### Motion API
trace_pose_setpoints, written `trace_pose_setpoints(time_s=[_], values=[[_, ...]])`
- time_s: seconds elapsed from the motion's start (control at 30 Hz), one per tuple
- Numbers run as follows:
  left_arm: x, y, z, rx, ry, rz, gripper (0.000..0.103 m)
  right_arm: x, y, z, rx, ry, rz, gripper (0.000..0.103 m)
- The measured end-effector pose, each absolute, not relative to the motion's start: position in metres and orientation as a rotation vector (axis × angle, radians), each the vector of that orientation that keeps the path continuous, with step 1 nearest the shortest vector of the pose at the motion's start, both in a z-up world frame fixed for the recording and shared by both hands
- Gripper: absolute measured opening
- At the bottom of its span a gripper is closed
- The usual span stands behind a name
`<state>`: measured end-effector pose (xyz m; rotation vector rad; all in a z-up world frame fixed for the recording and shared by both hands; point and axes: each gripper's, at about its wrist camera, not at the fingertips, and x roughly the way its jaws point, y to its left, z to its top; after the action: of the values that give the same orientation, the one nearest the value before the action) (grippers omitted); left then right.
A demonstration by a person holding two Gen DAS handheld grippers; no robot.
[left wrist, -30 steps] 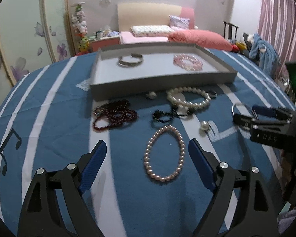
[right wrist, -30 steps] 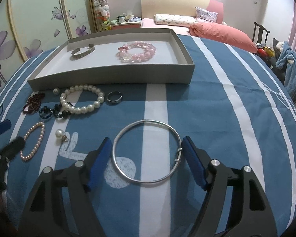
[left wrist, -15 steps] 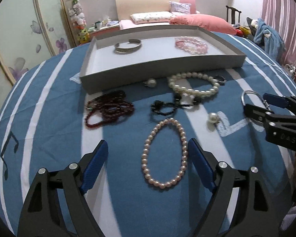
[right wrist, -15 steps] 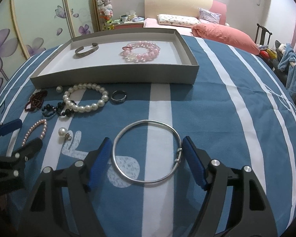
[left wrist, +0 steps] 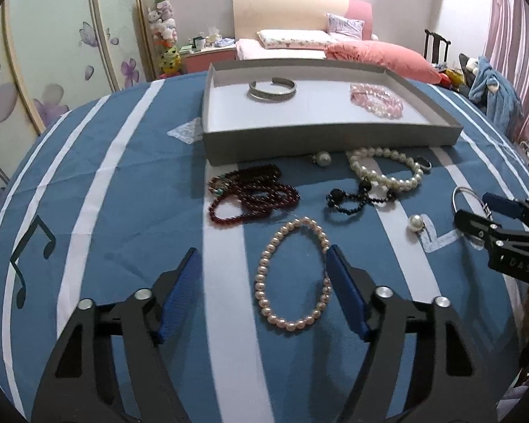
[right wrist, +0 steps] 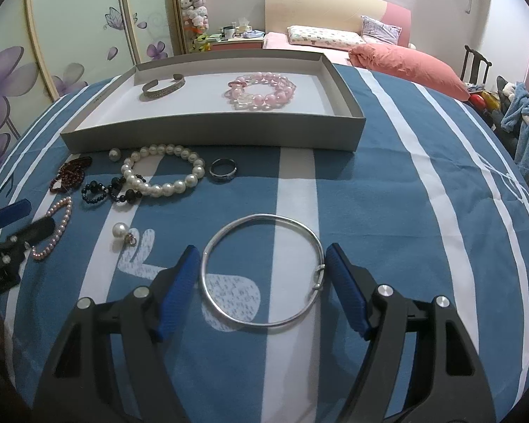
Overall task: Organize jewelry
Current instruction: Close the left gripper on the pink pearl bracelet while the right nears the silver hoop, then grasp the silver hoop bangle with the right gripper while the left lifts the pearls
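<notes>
A pink pearl bracelet (left wrist: 259,283) lies flat on the blue striped cloth between the fingers of my left gripper (left wrist: 262,257). Its jaws are closing: the right pad touches the bracelet's right side, the left pad stands well clear. My right gripper (right wrist: 261,252) is shut on a thin silver bangle (right wrist: 264,324), one pad on each side. The grey tray (left wrist: 331,141) behind holds a silver cuff (left wrist: 271,90) and a pink bead bracelet (left wrist: 375,100). In the left wrist view the right gripper (left wrist: 483,209) shows at the right edge.
Loose on the cloth in front of the tray: dark red beads (left wrist: 254,197), black beads (left wrist: 352,201), a white pearl bracelet (left wrist: 388,176), a dark ring (right wrist: 223,170), and two pearl earrings (left wrist: 415,222) (left wrist: 322,158). A bed, a wardrobe and a chair stand behind.
My left gripper's jaws have narrowed and its right pad now reaches the pink pearl bracelet. The right gripper keeps the bangle while the cloth shifts slightly beneath it.
</notes>
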<state>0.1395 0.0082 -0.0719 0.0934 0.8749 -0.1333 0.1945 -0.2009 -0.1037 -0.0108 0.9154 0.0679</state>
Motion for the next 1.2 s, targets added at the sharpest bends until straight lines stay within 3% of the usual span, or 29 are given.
trace_pose_setpoints(time_s=[0.03,0.17,0.3,0.73,0.83,0.9,0.97,1.2], values=[[0.139,0.010,-0.071,0.094,0.874,-0.128,0.065,0.195,-0.201,-0.104,-0.011,0.916,0.068,0.072],[0.144,0.013,-0.077,0.109,0.903,-0.127,0.044,0.195,-0.201,-0.104,-0.011,0.916,0.068,0.072],[0.141,0.008,-0.078,0.126,0.895,-0.138,0.040,0.194,-0.201,-0.104,-0.011,0.916,0.069,0.072],[0.132,0.003,-0.078,0.177,0.892,-0.154,0.040,0.191,-0.200,-0.105,-0.022,0.932,0.075,0.074],[0.131,0.004,-0.078,0.152,0.898,-0.180,0.029,0.188,-0.200,-0.105,-0.030,0.935,0.077,0.072],[0.130,0.000,-0.078,0.163,0.895,-0.191,0.014,0.186,-0.200,-0.104,-0.034,0.945,0.078,0.071],[0.128,-0.002,-0.078,0.177,0.891,-0.197,0.007,0.185,-0.200,-0.103,-0.031,0.947,0.079,0.071],[0.127,0.003,-0.076,0.143,0.881,-0.207,0.006,0.177,-0.203,-0.103,-0.004,0.922,0.076,0.071]])
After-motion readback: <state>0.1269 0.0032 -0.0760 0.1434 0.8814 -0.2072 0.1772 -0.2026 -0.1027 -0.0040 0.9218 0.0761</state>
